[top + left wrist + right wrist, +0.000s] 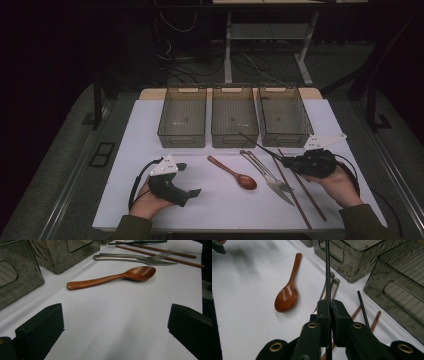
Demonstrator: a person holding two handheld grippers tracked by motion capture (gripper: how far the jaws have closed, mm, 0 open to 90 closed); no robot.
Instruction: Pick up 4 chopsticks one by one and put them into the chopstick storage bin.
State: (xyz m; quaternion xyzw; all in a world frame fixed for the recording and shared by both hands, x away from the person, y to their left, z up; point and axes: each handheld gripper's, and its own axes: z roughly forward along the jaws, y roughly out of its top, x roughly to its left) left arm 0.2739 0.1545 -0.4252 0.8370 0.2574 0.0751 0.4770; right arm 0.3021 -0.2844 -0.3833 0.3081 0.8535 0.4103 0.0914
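My right gripper point(286, 161) is shut on a thin black chopstick point(260, 146), which slants up and left towards the front of the bins. In the right gripper view that chopstick point(327, 277) runs straight up from between the closed pads point(323, 312). A second black chopstick point(363, 310) lies on the mat beside two brown chopsticks point(300, 192). A wooden spoon point(235, 175) lies mid-mat, with a metal fork and knife point(267, 175) to its right. My left gripper point(190, 179) rests at the left, jaws wide open and holding nothing, facing the spoon point(112, 277).
Three smoky see-through bins stand side by side at the back of the white mat point(220, 205): left point(181, 141), middle point(234, 142), right point(282, 141). Nothing is seen in them. The table's edges drop to dark floor on all sides.
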